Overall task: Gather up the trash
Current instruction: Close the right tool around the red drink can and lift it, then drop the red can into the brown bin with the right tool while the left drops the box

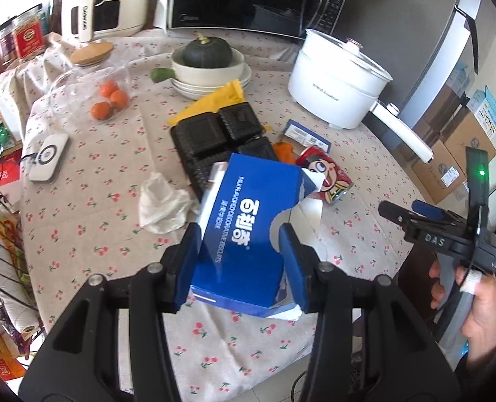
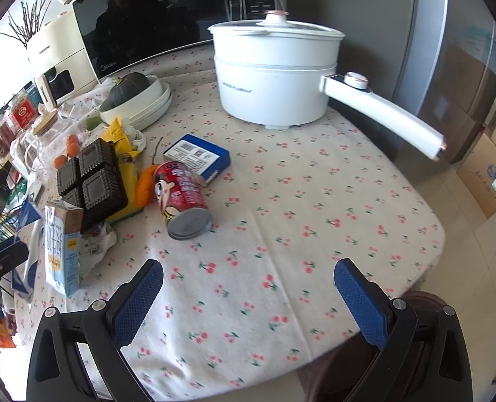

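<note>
Between the blue pads of the left gripper [image 1: 239, 254]: a blue cardboard biscuit box with white lettering [image 1: 248, 234], torn open at its far end, clamped across its width and held above the cherry-print tablecloth [image 1: 80, 227]. Both pads press the side panels. Empty carton by the look of it, so likely light and crushable; the walls may bow under a hard squeeze. Grip near the intact end looks sounder than at the ragged flap.

Right gripper [image 2: 248, 296] hangs with jaws wide apart, nothing between them, over bare cloth near the table edge.

Remaining trash on the table:
- red printed cylindrical can with grey end [image 2: 182, 197], lying on its side; probably rolls, slick wall, best pinched across the body.
- small blue-and-white flat carton [image 2: 197, 155], just behind the can.
- black ridged plastic tray [image 2: 92, 177], thin, flexes.
- crumpled white tissue [image 1: 162, 202], soft, weightless.
</note>
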The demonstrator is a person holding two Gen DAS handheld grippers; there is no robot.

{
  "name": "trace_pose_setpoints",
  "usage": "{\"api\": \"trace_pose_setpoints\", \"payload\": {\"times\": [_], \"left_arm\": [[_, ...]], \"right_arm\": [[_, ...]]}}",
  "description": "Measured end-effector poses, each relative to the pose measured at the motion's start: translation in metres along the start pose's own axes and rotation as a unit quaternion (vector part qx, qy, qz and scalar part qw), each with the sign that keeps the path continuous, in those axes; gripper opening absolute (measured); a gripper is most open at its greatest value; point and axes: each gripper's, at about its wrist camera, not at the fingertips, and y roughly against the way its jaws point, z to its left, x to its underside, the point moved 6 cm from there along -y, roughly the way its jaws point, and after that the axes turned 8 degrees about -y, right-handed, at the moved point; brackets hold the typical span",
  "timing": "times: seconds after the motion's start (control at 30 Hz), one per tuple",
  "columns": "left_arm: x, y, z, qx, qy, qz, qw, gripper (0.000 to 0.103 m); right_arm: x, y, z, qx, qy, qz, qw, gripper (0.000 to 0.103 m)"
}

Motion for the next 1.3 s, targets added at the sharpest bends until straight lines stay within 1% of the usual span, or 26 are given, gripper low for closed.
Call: {"api": "trace_pose_setpoints", "payload": {"times": [0.1, 0.2, 0.33, 0.43, 0.5, 0.57, 0.6, 0.67, 0.7, 0.83, 1.0, 1.13, 1.2, 1.3], "left_arm": [[0.010, 0.008, 0.019, -0.011, 0.008, -0.001, 0.9999, 0.050], [0.018, 0.013, 0.033, -0.015, 0.016, -0.001, 0.9998, 0.050], [0.025, 0.013, 0.045, -0.017, 0.015, 0.005, 0.9997, 0.050], [0.028, 0.009, 0.050, -0.019, 0.012, 0.013, 0.9997, 0.050], [0.029, 0.007, 0.050, -0.020, 0.010, 0.017, 0.9996, 0.050], [0.030, 0.004, 0.051, -0.021, 0.011, 0.021, 0.9995, 0.050], [0.030, 0.002, 0.050, -0.021, 0.012, 0.023, 0.9995, 0.050], [0.031, 0.000, 0.048, -0.020, 0.013, 0.026, 0.9994, 0.050], [0.031, -0.001, 0.046, -0.019, 0.014, 0.027, 0.9993, 0.050], [0.031, -0.005, 0.041, -0.017, 0.012, 0.031, 0.9993, 0.050], [0.028, -0.007, 0.033, -0.019, 0.001, 0.031, 0.9993, 0.050], [0.029, -0.008, 0.027, -0.019, -0.006, 0.033, 0.9993, 0.050], [0.029, -0.009, 0.023, -0.017, -0.010, 0.034, 0.9992, 0.050], [0.029, -0.010, 0.017, -0.014, -0.017, 0.035, 0.9991, 0.050]], "right_arm": [[-0.004, -0.026, 0.017, -0.024, -0.011, 0.004, 1.000, 0.103], [-0.006, -0.050, 0.029, -0.037, -0.023, 0.007, 0.999, 0.102], [-0.010, -0.073, 0.038, -0.024, 0.001, -0.003, 1.000, 0.098], [-0.012, -0.081, 0.041, -0.018, 0.015, -0.007, 1.000, 0.095], [-0.014, -0.085, 0.042, -0.018, 0.024, -0.008, 1.000, 0.092], [-0.013, -0.089, 0.044, -0.015, 0.034, -0.008, 0.999, 0.085], [-0.013, -0.089, 0.045, -0.016, 0.038, -0.007, 0.999, 0.083], [-0.012, -0.091, 0.046, -0.018, 0.046, -0.004, 0.999, 0.074], [-0.011, -0.091, 0.047, -0.018, 0.050, -0.003, 0.999, 0.073], [-0.007, -0.091, 0.051, -0.019, 0.065, 0.003, 0.998, 0.061], [0.000, -0.084, 0.054, -0.004, 0.090, 0.005, 0.996, 0.061], [0.005, -0.069, 0.056, 0.001, 0.104, 0.010, 0.994, 0.060], [0.010, -0.062, 0.054, 0.001, 0.098, 0.022, 0.995, 0.060], [0.018, -0.054, 0.045, 0.011, 0.076, 0.054, 0.996, 0.060]]}}
